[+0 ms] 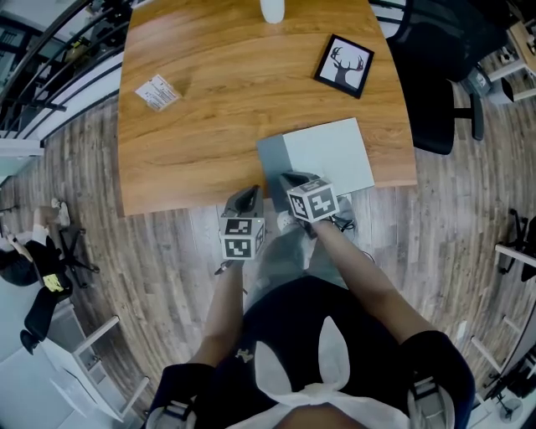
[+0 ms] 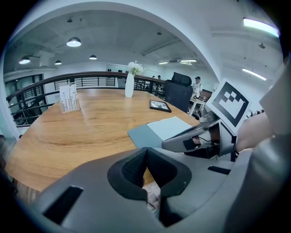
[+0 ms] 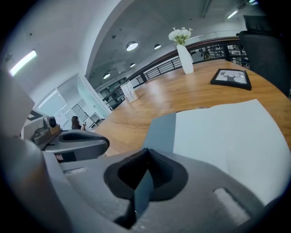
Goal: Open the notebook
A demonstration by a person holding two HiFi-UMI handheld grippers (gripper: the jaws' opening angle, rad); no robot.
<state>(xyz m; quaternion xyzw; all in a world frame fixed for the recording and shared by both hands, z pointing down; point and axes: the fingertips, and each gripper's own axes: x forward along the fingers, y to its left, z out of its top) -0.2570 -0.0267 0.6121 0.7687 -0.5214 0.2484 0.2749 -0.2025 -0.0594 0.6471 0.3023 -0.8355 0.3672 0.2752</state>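
Observation:
The notebook [image 1: 331, 155] lies flat at the near right edge of the wooden table [image 1: 209, 100], pale on top with a grey-blue strip along its left side. My right gripper [image 1: 289, 178] sits at its near left corner. In the right gripper view a thin grey-blue edge of the cover [image 3: 144, 182] runs between the closed jaws of the right gripper [image 3: 146, 157], which is shut on it. My left gripper [image 1: 249, 195] hovers just off the table's front edge, left of the notebook [image 2: 166, 128]. This left gripper [image 2: 145, 152] is shut with nothing in it.
A framed deer picture [image 1: 344, 65] lies beyond the notebook, a white vase [image 1: 272, 10] stands at the far edge and a small card stand [image 1: 157, 92] at the left. A black office chair [image 1: 435, 75] stands at the table's right side. My legs are below the table's front edge.

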